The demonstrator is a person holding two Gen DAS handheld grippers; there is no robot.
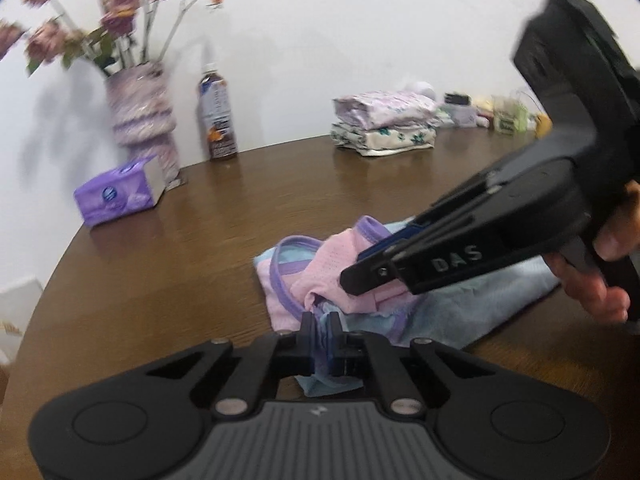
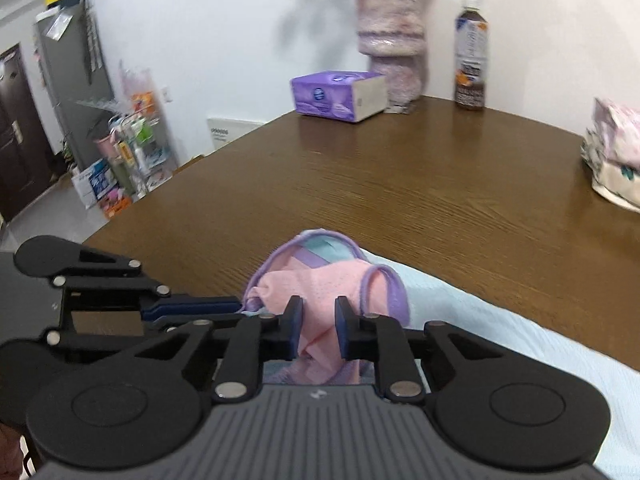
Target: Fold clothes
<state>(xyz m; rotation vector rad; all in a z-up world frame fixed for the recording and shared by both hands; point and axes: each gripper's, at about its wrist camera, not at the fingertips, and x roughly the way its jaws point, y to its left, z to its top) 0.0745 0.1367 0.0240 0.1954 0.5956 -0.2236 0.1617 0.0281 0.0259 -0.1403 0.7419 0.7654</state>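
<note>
A small garment (image 1: 320,264) of pink and light blue mesh with purple trim lies crumpled on the brown table (image 1: 180,264). My left gripper (image 1: 322,320) is shut on its near edge, with blue and purple fabric pinched between the pads. From the right comes my right gripper (image 1: 352,280), its tips set on the pink part. In the right wrist view the right gripper (image 2: 319,312) has a bunched fold of the pink garment (image 2: 320,280) pressed between its pads. The left gripper (image 2: 240,306) grips the hem beside it.
A purple tissue pack (image 1: 120,196), a flower vase (image 1: 144,108) and a drink bottle (image 1: 218,116) stand along the table's far edge. A stack of folded clothes (image 1: 384,124) sits at the back right. A person's hand (image 1: 600,280) holds the right gripper. Cluttered shelves (image 2: 132,148) stand beyond the table.
</note>
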